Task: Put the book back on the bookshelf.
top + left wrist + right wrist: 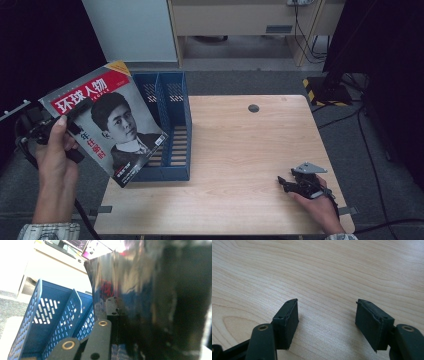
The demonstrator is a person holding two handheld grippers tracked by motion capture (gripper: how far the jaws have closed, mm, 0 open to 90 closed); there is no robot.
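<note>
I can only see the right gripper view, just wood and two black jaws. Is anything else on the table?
Observer: Yes, a blue file rack stands at the table's left side.
Operator: Is the other hand doing anything?
Observer: The left hand-held gripper is shut on a magazine, held up in the air beside the rack.
Operator: What's on the magazine?
Observer: A black-and-white portrait under a red title band with white characters.
Operator: Is anything inside the rack?
Observer: The slots that show look empty; the magazine hides part of them.

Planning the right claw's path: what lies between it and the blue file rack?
Bare wooden table between the right claw and the blue file rack, per the high view.
</note>
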